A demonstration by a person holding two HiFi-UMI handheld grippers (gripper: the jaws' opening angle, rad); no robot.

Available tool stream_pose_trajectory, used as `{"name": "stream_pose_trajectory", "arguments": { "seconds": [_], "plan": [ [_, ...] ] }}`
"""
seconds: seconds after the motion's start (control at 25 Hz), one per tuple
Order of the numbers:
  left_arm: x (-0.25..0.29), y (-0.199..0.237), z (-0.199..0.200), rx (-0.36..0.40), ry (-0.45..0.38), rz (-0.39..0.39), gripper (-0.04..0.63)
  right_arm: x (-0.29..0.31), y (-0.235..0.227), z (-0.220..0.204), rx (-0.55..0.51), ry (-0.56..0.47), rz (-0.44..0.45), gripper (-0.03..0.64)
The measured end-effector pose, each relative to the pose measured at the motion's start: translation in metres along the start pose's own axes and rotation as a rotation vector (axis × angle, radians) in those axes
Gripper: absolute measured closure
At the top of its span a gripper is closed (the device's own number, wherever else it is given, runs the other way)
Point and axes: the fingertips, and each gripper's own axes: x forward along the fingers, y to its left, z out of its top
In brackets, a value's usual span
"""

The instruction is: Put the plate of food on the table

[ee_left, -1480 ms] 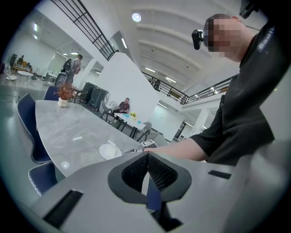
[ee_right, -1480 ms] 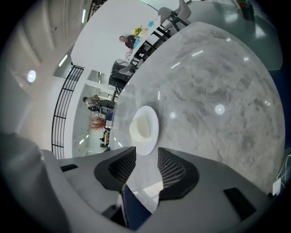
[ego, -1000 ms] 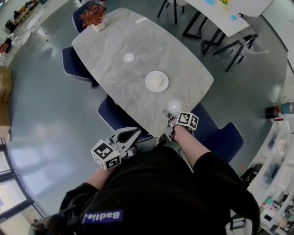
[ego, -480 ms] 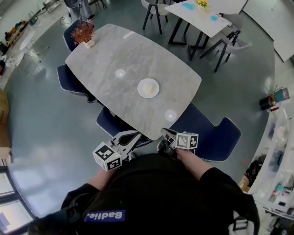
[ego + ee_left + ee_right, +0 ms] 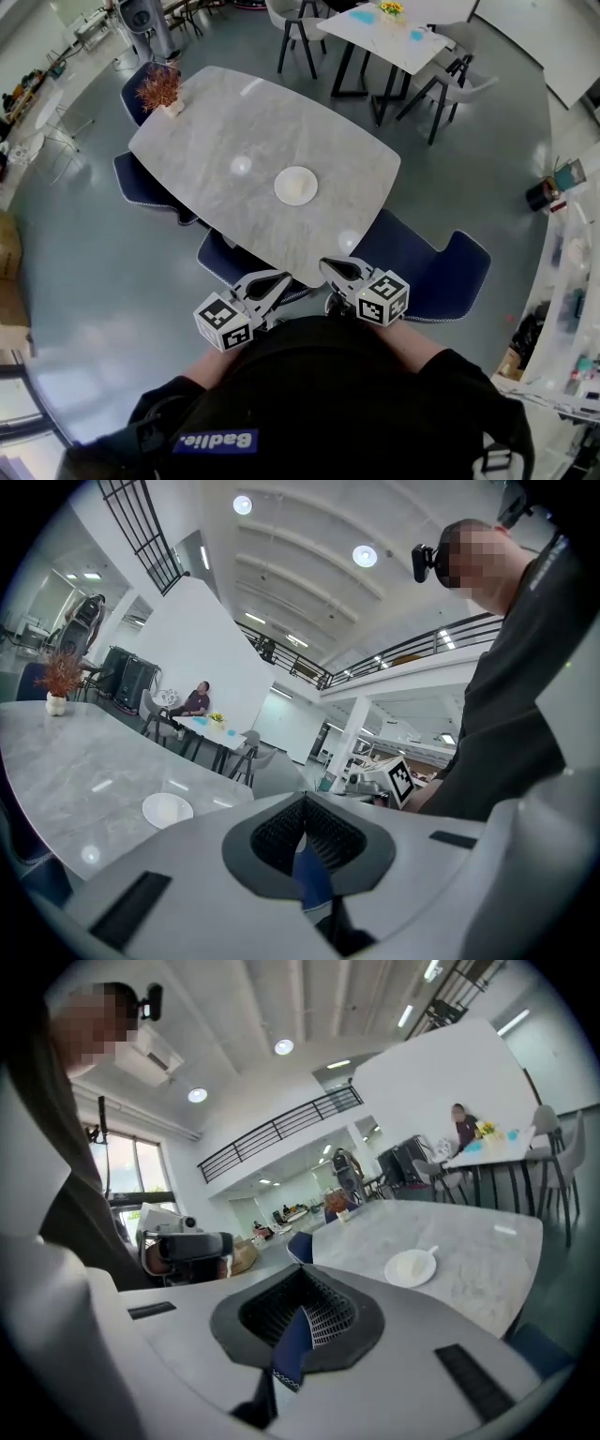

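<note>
Right now: plate of food (image 5: pixel 295 186) sits on the big grey marble-look table (image 5: pixel 206 131), roughly mid-top, a bit toward the near long edge. White plate, pale lump on it, can't tell what food. Nothing touches it. Both grippers are well back from it, held close in front of the wearer's black top (image 5: pixel 328 394), off the table's near edge, over the blue chairs (image 5: pixel 431 272) tucked in there. L gripper (image 5: pixel 277 277): jaws clenched, tips meeting, nothing between them. Its own view shows ribbed pads together w/ only a sliver of blue chair seen through the gap lower down. R gripper (image 5: pixel 328 266): jaws have just been closing and are pressed together, empty too. Same look in its own view, pads meeting, no object caught. Marker cubes on both, L cube (image 5: pixel 223 322) and R cube (image 5: pixel 382 298), at the ends nearest the wearer. Grippers sit side by side, tips toward the table, near each other but apart. Far end of table: potted plant (image 5: pixel 159 91), reddish-brown foliage, upright in a white pot. Bright light reflections on the tabletop, one just beside the plate. Beyond: second table (image 5: pixel 394 23), white top, black legs, pale chairs round it. Seated person (image 5: pixel 197 701) at it, per L gripper view. Glossy grey floor (image 5: pixel 94 244) all round.
</note>
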Motion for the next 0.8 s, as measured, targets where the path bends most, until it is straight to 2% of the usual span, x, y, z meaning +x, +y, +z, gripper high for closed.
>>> {"name": "stream_pose_trajectory", "arguments": {
  "seconds": [0.16,0.24,0.8],
  "plan": [
    [0.004,-0.007,-0.002,0.014,0.012,-0.025,0.588,-0.007,0.034,0.017,-0.221,-0.041,0.041,0.606],
    [0.004,-0.009,-0.003,0.016,0.015,-0.032,0.588,-0.009,0.043,0.014,-0.273,-0.047,0.043,0.606],
    [0.010,-0.014,0.000,0.046,0.020,-0.036,0.588,-0.012,0.047,0.016,-0.318,-0.053,0.065,0.606]
  ]
}}
